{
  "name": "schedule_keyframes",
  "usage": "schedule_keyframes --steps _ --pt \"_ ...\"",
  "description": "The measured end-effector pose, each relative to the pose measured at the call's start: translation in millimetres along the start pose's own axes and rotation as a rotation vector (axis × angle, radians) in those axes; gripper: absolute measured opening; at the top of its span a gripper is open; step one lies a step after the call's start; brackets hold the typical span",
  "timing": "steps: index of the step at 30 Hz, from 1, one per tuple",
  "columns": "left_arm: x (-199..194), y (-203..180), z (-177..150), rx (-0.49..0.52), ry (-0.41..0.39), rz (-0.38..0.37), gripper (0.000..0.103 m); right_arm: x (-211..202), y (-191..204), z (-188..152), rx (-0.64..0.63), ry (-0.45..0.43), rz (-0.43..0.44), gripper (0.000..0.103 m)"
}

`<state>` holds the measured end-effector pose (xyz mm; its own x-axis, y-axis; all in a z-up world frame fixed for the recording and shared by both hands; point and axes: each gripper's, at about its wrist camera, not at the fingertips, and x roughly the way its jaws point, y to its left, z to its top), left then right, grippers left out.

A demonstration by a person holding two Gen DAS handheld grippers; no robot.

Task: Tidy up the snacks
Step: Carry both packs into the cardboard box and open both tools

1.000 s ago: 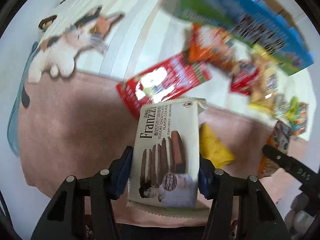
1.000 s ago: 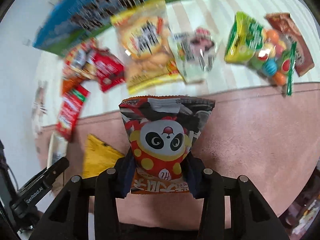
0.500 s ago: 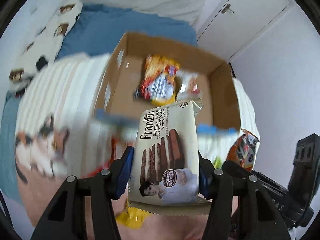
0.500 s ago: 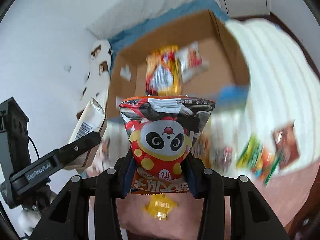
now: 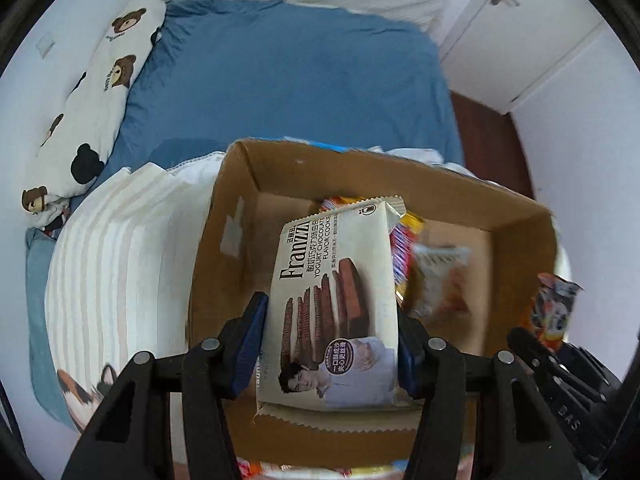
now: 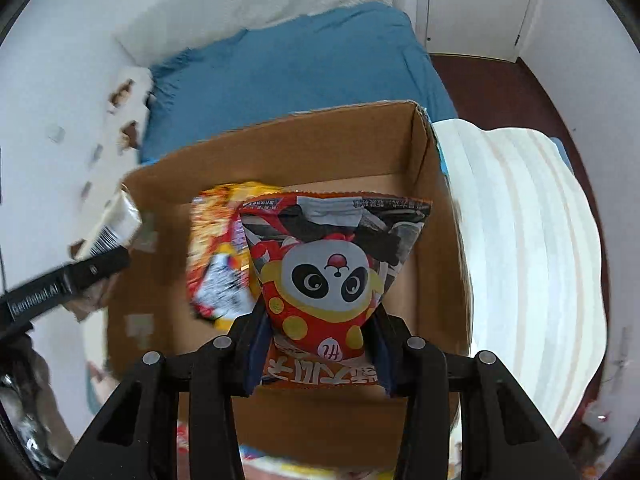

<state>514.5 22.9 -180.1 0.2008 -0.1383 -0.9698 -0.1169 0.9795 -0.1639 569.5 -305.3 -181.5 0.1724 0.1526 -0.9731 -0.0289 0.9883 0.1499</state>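
Observation:
My left gripper [image 5: 330, 344] is shut on a cream Franzzi chocolate cookie pack [image 5: 336, 300] and holds it over the open cardboard box [image 5: 216, 240]. My right gripper [image 6: 318, 344] is shut on a red panda snack bag [image 6: 328, 280], also over the box [image 6: 436, 208]. Inside the box lie an orange-yellow snack bag [image 6: 216, 248] and a pale packet [image 5: 438, 280]. The panda bag [image 5: 554, 308] shows at the right edge of the left wrist view. The cookie pack [image 6: 116, 224] shows at the left of the right wrist view.
The box stands on a bed with a white striped blanket [image 5: 120, 248] and a blue sheet [image 5: 288, 80]. A long bear-print pillow [image 5: 92, 112] lies along the wall at left. A white closet door [image 5: 520, 40] is at the back right.
Both grippers have risen from the spread of snacks on the blanket and moved forward over the open box, each still holding its pack. The box now fills the middle of both views.

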Motion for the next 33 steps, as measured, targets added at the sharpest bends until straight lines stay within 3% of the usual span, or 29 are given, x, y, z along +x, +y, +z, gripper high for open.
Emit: schedule_keyframes --steps 9,13,15,16,18,19,26,33 --pt "60 13 39 0.009 0.057 0.128 0.053 73 3 41 0.000 0.050 -0.106 0.046" --pt "82 22 45 -0.015 0.132 0.115 0.054 86 6 49 -0.004 0.070 -0.145 0.048" --pt "88 26 46 -0.027 0.141 0.077 0.064 90 10 51 -0.012 0.084 -0.156 0.057" --pt "87 26 45 -0.018 0.131 0.085 0.067 92 12 51 -0.017 0.088 -0.148 0.068" --pt "86 24 45 -0.010 0.116 0.068 0.087 92 20 48 -0.045 0.088 -0.171 0.085" --pt "85 22 44 -0.006 0.121 0.061 0.088 93 24 47 -0.062 0.086 -0.176 0.091" --pt "69 8 37 0.020 0.081 0.048 0.095 91 28 34 -0.071 0.095 -0.141 0.095" --pt "24 -1 7 0.053 -0.012 0.007 0.095 52 24 -5 -0.038 0.022 -0.080 0.095"
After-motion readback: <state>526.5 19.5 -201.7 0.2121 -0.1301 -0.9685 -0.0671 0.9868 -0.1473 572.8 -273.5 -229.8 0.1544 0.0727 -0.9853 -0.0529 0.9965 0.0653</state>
